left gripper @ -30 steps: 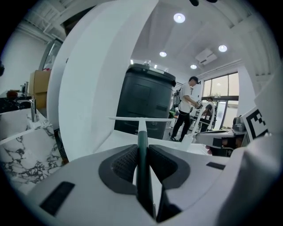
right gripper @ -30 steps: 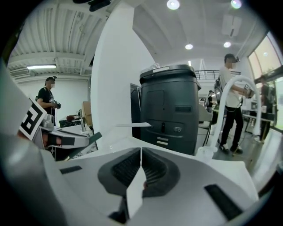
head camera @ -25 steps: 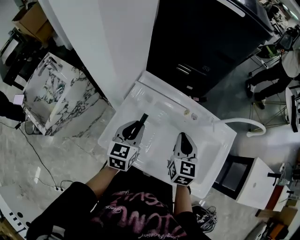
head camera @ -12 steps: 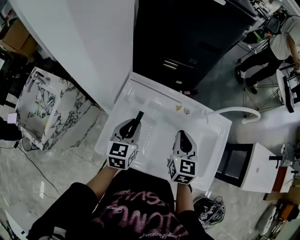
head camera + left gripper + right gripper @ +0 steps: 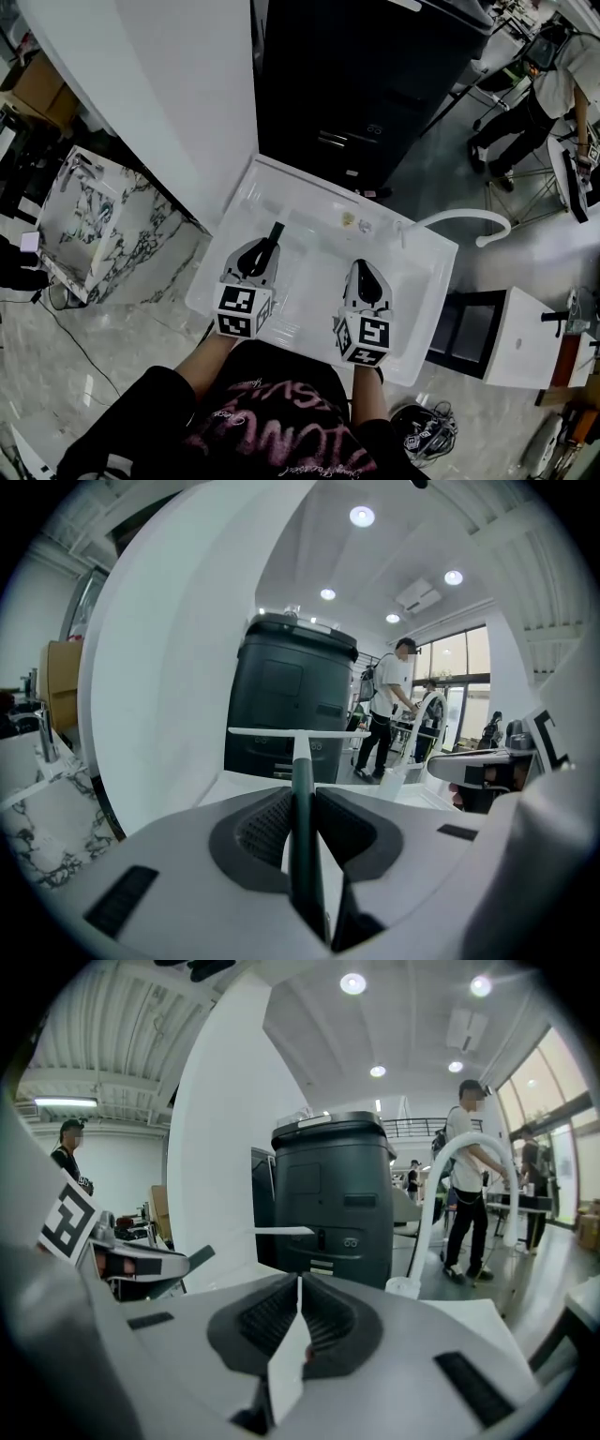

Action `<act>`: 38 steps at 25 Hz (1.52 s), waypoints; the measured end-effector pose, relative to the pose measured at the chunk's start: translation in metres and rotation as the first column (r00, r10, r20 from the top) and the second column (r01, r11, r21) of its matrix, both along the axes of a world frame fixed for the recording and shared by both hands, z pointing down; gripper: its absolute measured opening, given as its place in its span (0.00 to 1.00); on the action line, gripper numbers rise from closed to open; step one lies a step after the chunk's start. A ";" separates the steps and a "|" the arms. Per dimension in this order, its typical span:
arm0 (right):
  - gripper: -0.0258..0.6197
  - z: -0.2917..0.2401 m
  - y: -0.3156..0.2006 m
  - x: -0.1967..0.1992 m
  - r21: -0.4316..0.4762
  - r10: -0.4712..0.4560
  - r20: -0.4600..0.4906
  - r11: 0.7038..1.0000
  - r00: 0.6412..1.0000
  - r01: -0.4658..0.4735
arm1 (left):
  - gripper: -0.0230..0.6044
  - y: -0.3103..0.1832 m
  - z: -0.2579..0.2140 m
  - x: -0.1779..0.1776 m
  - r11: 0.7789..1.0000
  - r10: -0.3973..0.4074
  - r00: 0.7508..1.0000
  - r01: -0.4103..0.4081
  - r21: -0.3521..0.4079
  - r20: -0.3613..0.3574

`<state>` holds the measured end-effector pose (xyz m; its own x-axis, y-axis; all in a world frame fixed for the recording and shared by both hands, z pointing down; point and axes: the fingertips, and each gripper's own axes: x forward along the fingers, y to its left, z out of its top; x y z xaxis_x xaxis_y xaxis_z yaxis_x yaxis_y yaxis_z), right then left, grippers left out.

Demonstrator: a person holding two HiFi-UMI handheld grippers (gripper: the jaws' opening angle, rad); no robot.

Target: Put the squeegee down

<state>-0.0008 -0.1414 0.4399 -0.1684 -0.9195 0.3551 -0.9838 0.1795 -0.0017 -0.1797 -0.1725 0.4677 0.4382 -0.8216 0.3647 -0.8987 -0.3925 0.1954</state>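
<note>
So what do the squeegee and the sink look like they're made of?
Squeegee: the handle is dark and matte, likely plastic or rubber-coated. The thin pale crossbar looks like plastic, and its blade edge is too small to tell. Sink: glossy white with soft highlights, so plastic or acrylic, possibly glazed ceramic.

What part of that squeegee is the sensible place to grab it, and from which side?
Grip the squeegee by its dark handle, from the rear end, jaws closing on its two sides, as the left gripper does now. The handle is a narrow straight bar that fits between the pads; the white blade is a long thin crosspiece at the far end, probably awkward to clamp.
</note>
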 end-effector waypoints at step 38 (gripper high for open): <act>0.07 0.054 -0.010 0.045 -0.108 -0.003 0.071 0.994 0.997 0.011 | 0.17 -0.034 0.038 0.039 0.999 -0.023 0.992 0.029 -0.039 0.126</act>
<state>0.0442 -0.1509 0.4942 -0.2028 -0.8749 0.4398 -0.9792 0.1811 -0.0913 -0.1406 -0.2065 0.5054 0.3656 -0.8157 0.4484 -0.9269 -0.3628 0.0958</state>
